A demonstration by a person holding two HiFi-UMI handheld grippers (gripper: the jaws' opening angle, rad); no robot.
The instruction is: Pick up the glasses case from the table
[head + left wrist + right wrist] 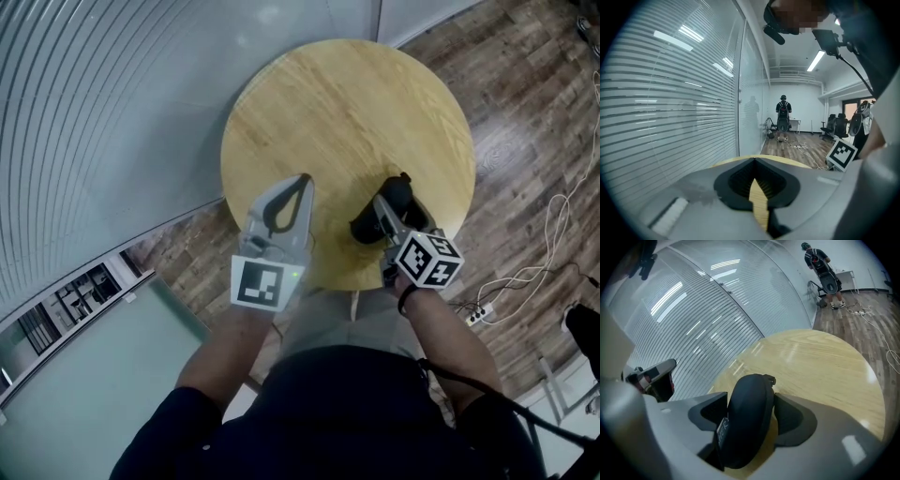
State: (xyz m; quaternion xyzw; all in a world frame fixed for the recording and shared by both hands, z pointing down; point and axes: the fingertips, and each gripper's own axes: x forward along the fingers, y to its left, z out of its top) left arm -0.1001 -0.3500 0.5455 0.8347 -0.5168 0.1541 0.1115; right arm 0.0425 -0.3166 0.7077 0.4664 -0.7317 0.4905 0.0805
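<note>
The glasses case [366,228] is a black oval hard case, near the front right edge of the round wooden table [347,103]. In the right gripper view the case [747,423] stands on its long edge and fills the whole gap between the jaws. My right gripper [392,202] [751,395] is shut on it, a pad against each side. I cannot tell whether the case still touches the wood. My left gripper [302,178] [754,161] hangs over the table's front left part, shut and holding nothing, well apart from the case.
A curved glass wall with blinds [112,112] runs along the table's left side. White cables and a power strip [478,314] lie on the wooden floor to the right. A person [783,117] stands far off in the room, near office chairs [836,126].
</note>
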